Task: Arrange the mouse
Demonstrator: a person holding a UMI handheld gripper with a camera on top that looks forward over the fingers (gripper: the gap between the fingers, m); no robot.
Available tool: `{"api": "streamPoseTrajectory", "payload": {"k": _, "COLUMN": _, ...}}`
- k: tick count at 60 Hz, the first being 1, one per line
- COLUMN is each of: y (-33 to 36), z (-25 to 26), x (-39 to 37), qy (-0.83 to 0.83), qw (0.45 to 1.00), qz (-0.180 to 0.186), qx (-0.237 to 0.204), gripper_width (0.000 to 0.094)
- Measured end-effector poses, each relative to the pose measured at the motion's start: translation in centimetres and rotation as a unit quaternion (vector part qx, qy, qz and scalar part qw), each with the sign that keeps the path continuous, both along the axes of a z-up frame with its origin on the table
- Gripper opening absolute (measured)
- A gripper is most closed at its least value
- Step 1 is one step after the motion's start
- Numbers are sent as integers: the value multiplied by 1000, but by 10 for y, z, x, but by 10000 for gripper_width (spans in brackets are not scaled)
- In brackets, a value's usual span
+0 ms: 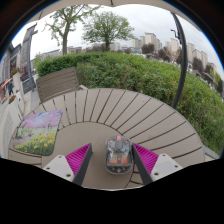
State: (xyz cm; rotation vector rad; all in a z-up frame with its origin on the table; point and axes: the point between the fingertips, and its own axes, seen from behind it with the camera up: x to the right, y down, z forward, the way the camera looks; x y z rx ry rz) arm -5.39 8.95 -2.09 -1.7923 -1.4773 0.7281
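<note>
Light: even, soft daylight outdoors under a pale overcast sky [150, 20].
Brightest area: the sky, close to washed out near the tree [105, 25].
Shadows: faint and diffuse on the slatted table [120, 110]; no hard edges.
Glare: none obvious; the wood slats carry only a mild sheen.
Distortion: strong fisheye bend; the dark pole [183, 55] and the hedge [140, 75] curve toward the rim.
Focus: the centre is fairly clear; the distant buildings [150, 42] are small and soft.
Colour: the pink pads [78, 157] look saturated against muted wood.
</note>
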Motion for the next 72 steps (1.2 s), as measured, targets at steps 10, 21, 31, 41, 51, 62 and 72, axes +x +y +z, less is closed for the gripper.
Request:
{"api": "streamPoseTrajectory", "payload": {"k": 10, "y": 3, "z": 0, "x": -2, "qy": 2, "qw": 1000, "qz": -3, "qx": 1, "gripper_width": 779}}
{"api": "streamPoseTrajectory", "payload": {"k": 21, "y": 10, "z": 12, "x": -6, "qy": -17, "qw": 1000, "qz": -19, "qx": 16, "gripper_width": 400}}
{"api": "streamPoseTrajectory", "payload": {"k": 31, "y": -36, "z": 79, "x": -29, "qy": 11, "qw": 1000, "qz": -6, "qx": -10, "gripper_width": 399}}
{"api": "streamPoseTrajectory", "payload": {"k": 41, "y": -145, "z": 128, "x": -77, "qy": 39, "qw": 997, "qz": 49, "qx": -41, "gripper_width": 395}}
{"api": "streamPoseTrajectory", "payload": {"k": 51, "y": -233, "z": 92, "x": -110, "qy": 23, "qw": 995, "qz": 86, "qx": -47, "gripper_width": 393}}
{"api": "streamPoseTrajectory", "payload": {"k": 62, "y": -283, "z": 20, "x": -106, "qy": -31, "qw": 995, "qz": 83, "qx": -53, "gripper_width": 414}}
{"api": "streamPoseTrajectory", "payload": {"k": 72, "y": -287, "z": 9, "x": -94, "qy": -56, "qw": 995, "qz": 82, "qx": -27, "gripper_width": 865}}
